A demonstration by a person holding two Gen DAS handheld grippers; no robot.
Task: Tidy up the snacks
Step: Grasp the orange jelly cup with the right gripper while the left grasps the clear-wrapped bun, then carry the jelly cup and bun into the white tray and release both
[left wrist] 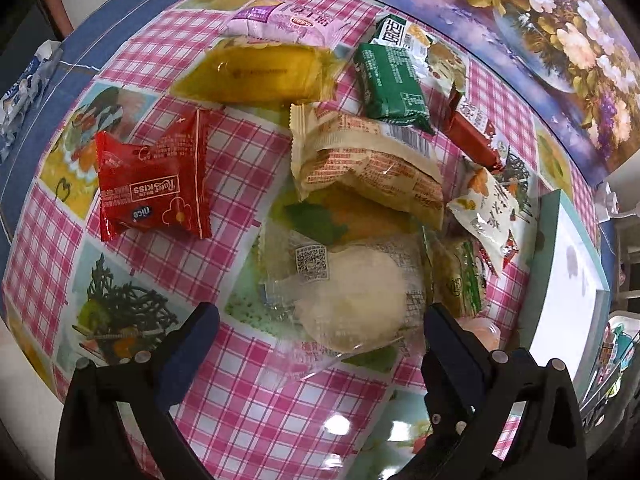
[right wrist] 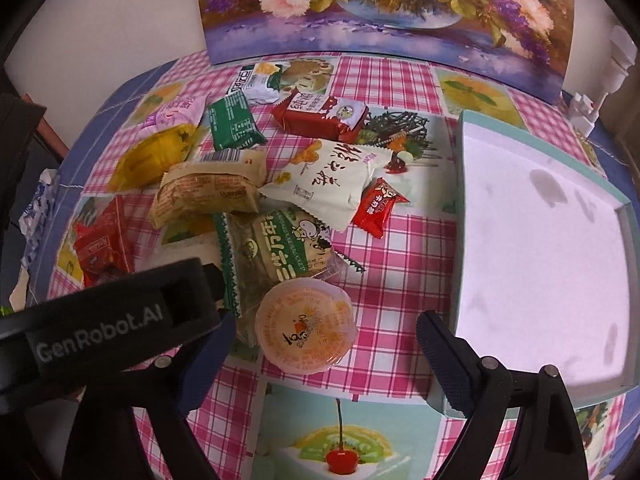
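Pink-checked worktop [right wrist: 400, 240], left tongs [left wrist: 320, 336] agape astride clear-wrapped cake [left wrist: 352, 300], right tongs [right wrist: 324, 344] wide around untouched jelly cup [right wrist: 306, 326]

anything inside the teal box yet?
No snacks inside. The teal box shows only its bare white floor with a few faint grey marks. Its near corner sits behind the right gripper finger, so that bit is hidden.

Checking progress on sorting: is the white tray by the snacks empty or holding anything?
Empty. The right wrist view shows the tray's white floor bare except faint stains; every snack lies on the tablecloth.
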